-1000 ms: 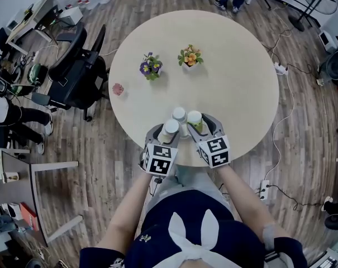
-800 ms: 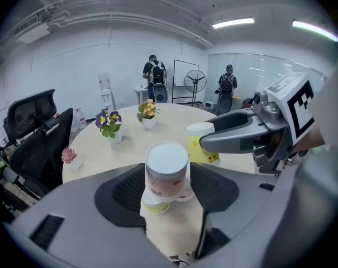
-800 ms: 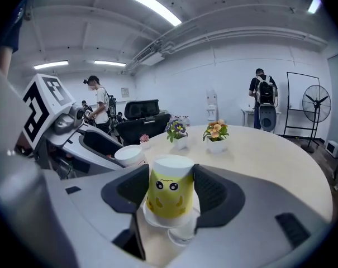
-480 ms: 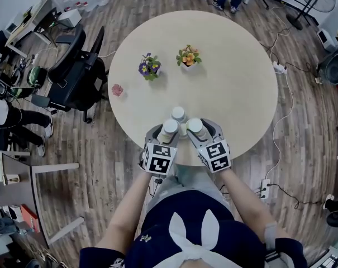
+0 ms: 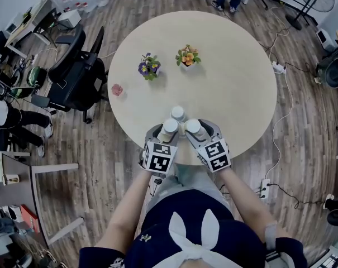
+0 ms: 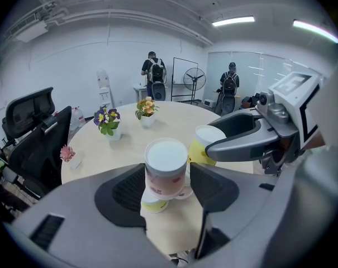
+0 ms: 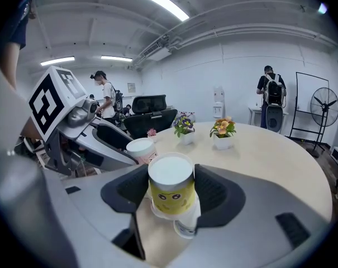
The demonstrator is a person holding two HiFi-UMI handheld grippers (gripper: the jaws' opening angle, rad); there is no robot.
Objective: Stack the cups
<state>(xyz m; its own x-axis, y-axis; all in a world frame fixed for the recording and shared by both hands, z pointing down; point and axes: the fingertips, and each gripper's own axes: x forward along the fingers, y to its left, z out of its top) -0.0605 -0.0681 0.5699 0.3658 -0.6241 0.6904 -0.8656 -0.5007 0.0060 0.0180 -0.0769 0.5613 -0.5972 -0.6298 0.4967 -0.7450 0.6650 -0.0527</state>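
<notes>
Two flowerpots stand on the round desk point(image 5: 236, 77), well beyond my cups. One holds purple blooms point(image 5: 150, 67) at 11 o'clock and the other orange blooms point(image 5: 187, 56) at 12. A single small pink flower point(image 5: 118, 89) sits near the 9 o'clock edge. Three cups, all bottom-up, crowd the 6 o'clock edge. My left tongs point(image 6: 167, 177) clamp the pink-printed cup point(image 6: 166, 159) and my right tongs point(image 7: 171, 193) clamp the yellow cup point(image 7: 171, 184), side by side. The third cup point(image 5: 178, 113) stands just past them at 12 o'clock. Rims show under each held cup, possibly that third cup's.
</notes>
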